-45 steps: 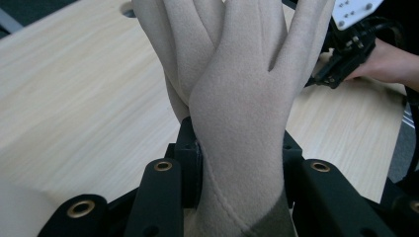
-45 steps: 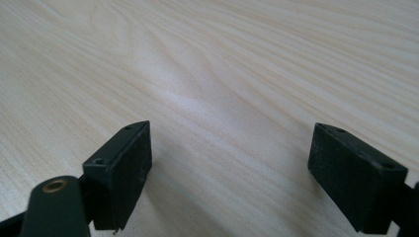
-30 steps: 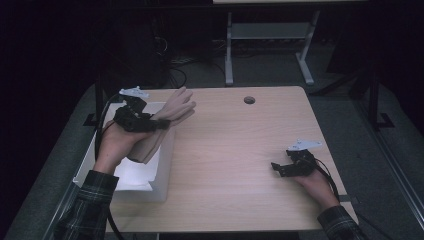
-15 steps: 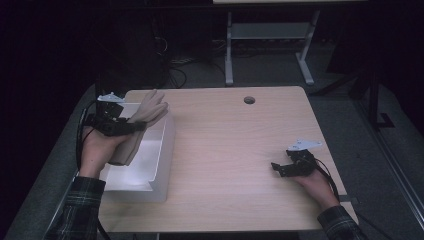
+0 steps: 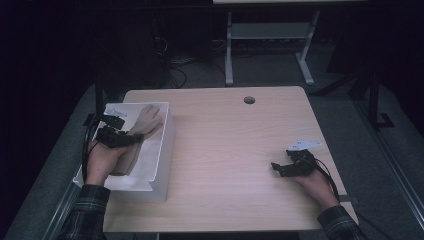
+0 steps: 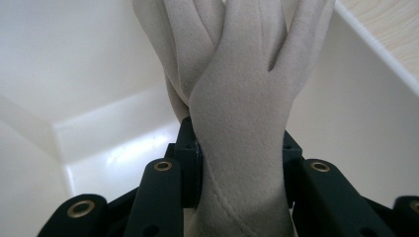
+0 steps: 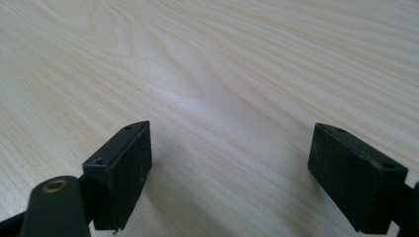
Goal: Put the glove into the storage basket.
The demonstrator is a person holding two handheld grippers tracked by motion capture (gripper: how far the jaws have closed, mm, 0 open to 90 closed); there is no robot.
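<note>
A pair of beige gloves (image 6: 237, 113) is clamped at the cuff end by the left gripper (image 5: 131, 139), inside the white bin (image 5: 162, 160). The fabric is judged light, soft and limp, best grasped across the cuffs. Their long axis is pointed toward the bin's far wall, fingers leading. The right gripper (image 7: 230, 170) is held parted and empty, well apart from the bin.

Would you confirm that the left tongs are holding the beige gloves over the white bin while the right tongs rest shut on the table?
Not quite: the right tongs are open, with bare table between their jaws, as the right gripper view shows. The rest holds: the left tongs clamp the beige gloves over the white bin.
</note>
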